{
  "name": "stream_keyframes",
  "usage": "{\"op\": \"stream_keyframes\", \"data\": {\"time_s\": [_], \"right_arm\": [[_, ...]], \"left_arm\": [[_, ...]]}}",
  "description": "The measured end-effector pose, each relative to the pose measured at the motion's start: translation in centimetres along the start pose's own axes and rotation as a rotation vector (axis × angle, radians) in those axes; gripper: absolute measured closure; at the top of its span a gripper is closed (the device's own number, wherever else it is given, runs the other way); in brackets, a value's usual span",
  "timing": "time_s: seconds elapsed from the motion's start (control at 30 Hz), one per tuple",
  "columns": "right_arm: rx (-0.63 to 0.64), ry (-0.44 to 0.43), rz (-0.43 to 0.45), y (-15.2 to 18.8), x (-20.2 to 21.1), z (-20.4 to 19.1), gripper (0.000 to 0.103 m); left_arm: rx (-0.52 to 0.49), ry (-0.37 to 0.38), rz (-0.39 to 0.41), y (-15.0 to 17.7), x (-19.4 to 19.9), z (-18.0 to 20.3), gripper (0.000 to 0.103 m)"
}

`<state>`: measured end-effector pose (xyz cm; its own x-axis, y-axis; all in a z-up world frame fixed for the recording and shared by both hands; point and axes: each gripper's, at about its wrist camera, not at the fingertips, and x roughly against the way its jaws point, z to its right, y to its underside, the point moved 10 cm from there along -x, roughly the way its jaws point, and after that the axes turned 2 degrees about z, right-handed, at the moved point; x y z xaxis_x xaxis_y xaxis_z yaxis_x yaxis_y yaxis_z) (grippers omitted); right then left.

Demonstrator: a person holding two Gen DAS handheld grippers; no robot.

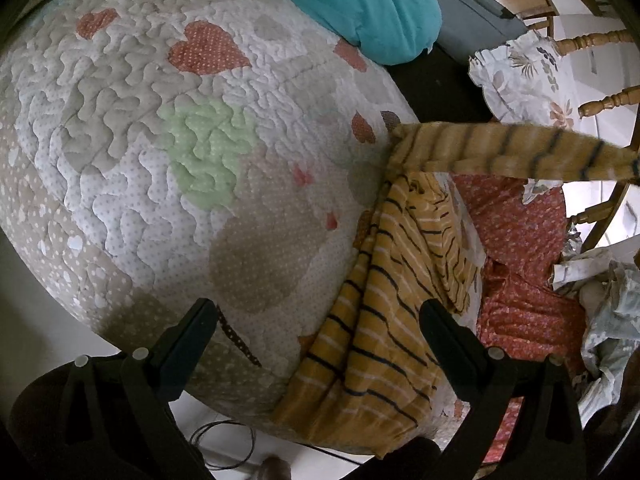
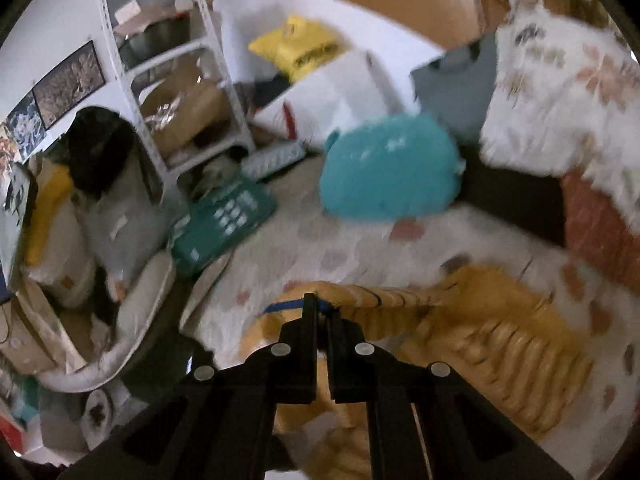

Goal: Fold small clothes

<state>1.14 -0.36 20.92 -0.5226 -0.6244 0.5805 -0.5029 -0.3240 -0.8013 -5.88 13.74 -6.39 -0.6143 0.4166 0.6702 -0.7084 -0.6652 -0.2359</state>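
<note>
Right wrist view: right gripper (image 2: 323,312) pinches the striped shirt's (image 1: 380,320) edge above the quilt (image 1: 160,140); left gripper (image 1: 316,320) gapes, holding nothing, nearby; the thin pinch could slip, dropping the fold

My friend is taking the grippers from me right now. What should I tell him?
Left gripper: open, holding nothing, over the near edge of the quilt.
Right gripper: shut on the striped shirt, lifting one part of it up off the quilt.
The rest of the shirt lies crumpled at the quilt's edge, beside a red cloth.
Done: shirt picked up.
Left: spread it flat, then fold it. No neat fold shows yet.
</note>
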Motion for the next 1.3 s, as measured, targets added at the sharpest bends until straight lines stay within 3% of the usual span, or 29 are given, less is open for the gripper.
{"op": "stream_keyframes", "data": {"time_s": [0.13, 0.23, 0.37, 0.5, 0.6, 0.7, 0.73, 0.77, 0.9, 0.97, 1.07, 1.13, 1.23, 1.3], "right_arm": [[-0.044, 0.181, -0.056, 1.5, 0.6, 8.0, 0.099], [-0.125, 0.364, -0.136, 4.7, 0.2, 16.9, 0.099], [-0.19, 0.534, -0.204, 8.7, -0.5, 25.5, 0.099], [-0.235, 0.687, -0.31, 14.0, -3.1, 32.8, 0.098], [-0.282, 0.796, -0.361, 16.8, -4.1, 35.6, 0.095], [-0.357, 0.739, -0.301, 17.6, -4.2, 35.0, 0.088], [-0.361, 0.701, -0.289, 17.6, -4.6, 34.0, 0.076], [-0.356, 0.653, -0.277, 17.3, -5.2, 32.6, 0.069], [-0.337, 0.411, -0.238, 14.6, -9.3, 26.0, 0.066], [-0.294, 0.319, -0.242, 12.7, -12.1, 22.8, 0.058], [-0.191, 0.264, -0.263, 10.4, -16.4, 18.8, 0.051], [-0.135, 0.243, -0.301, 9.5, -19.7, 17.1, 0.049], [-0.106, 0.277, -0.357, 8.5, -24.6, 17.0, 0.049], [-0.109, 0.349, -0.395, 8.3, -27.6, 18.7, 0.049]], "left_arm": [[0.007, 0.015, -0.006, 0.0, -0.2, 0.2, 0.002], [-0.007, 0.008, -0.011, 0.1, -0.6, 0.6, 0.002], [-0.038, -0.009, -0.011, 0.3, -1.2, 1.0, 0.002], [-0.045, -0.027, -0.022, 0.5, -1.6, 1.1, 0.002], [-0.055, -0.046, -0.03, 0.6, -2.0, 1.2, 0.002], [-0.08, -0.079, -0.026, 0.5, -2.3, 1.2, 0.002], [-0.091, -0.106, -0.019, 0.4, -2.5, 1.3, 0.002], [-0.104, -0.127, -0.022, 0.3, -2.9, 1.4, 0.002], [-0.153, -0.157, -0.067, 0.6, -5.8, 2.8, 0.002], [-0.197, -0.195, -0.097, 1.4, -7.8, 3.5, 0.002], [-0.254, -0.24, -0.141, 2.9, -10.1, 4.1, 0.004], [-0.324, -0.273, -0.177, 3.9, -11.0, 4.3, 0.022], [-0.384, -0.31, -0.197, 4.7, -11.6, 4.3, 0.038], [-0.397, -0.302, -0.197, 4.9, -11.7, 4.6, 0.038]]}}
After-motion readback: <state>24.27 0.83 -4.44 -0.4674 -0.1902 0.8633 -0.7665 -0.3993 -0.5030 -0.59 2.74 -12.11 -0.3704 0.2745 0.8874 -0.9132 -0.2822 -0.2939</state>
